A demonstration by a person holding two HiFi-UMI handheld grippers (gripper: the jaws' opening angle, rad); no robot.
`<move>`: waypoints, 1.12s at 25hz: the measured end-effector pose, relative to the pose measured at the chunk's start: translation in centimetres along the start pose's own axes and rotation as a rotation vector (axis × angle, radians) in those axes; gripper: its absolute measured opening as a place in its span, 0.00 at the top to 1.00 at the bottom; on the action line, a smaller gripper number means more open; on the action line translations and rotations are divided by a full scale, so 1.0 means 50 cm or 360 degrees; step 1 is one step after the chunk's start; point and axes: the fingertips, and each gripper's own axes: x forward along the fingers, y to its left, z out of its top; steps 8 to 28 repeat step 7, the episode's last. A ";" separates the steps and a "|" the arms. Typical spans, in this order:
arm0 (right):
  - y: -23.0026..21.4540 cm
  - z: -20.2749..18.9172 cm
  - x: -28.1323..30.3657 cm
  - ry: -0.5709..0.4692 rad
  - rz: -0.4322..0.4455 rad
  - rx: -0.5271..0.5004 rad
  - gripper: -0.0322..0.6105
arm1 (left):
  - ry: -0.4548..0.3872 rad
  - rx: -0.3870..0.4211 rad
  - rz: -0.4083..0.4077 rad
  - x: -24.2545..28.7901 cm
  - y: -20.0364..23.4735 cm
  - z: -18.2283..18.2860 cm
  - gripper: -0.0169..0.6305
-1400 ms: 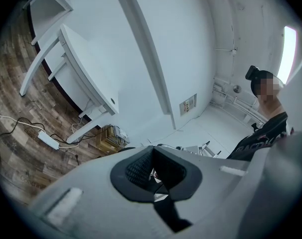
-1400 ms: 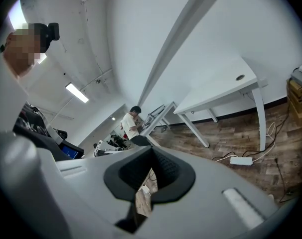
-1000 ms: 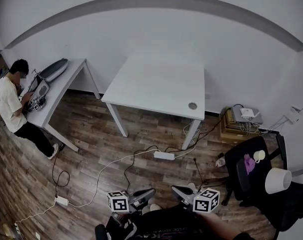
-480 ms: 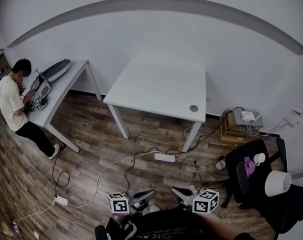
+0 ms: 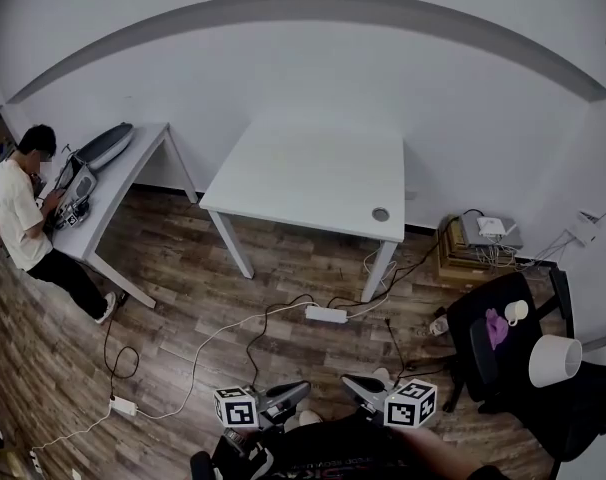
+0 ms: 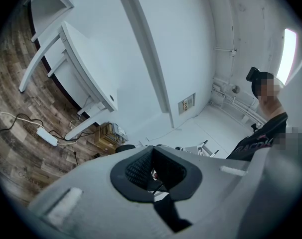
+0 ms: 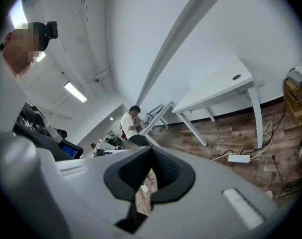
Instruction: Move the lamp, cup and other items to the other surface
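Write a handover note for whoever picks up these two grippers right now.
Left gripper: jaws together, empty, held low near the body.
Right gripper: the same, jaws together and empty.
Cup and purple item sit on the black chair to the right. The lamp is beside them, its base hidden.
Done: none of them is on the white table ahead.
Left: carry lamp, cup and purple item over, probably to that table.

black chair (image 5: pixel 480 320) | on it: cup (image 5: pixel 517 311), purple item (image 5: pixel 498 327) | lamp (image 5: pixel 555 360) beside

Steep overhead view — shared white table (image 5: pixel 308 173)
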 end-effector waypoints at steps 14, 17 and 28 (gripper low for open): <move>-0.001 0.004 -0.006 -0.0021 -0.0012 0.0003 0.95 | 0.0008 -0.0011 -0.0013 0.007 -0.005 0.001 0.98; -0.001 0.004 -0.006 -0.0021 -0.0012 0.0003 0.95 | 0.0008 -0.0011 -0.0013 0.007 -0.005 0.001 0.98; -0.001 0.004 -0.006 -0.0021 -0.0012 0.0003 0.95 | 0.0008 -0.0011 -0.0013 0.007 -0.005 0.001 0.98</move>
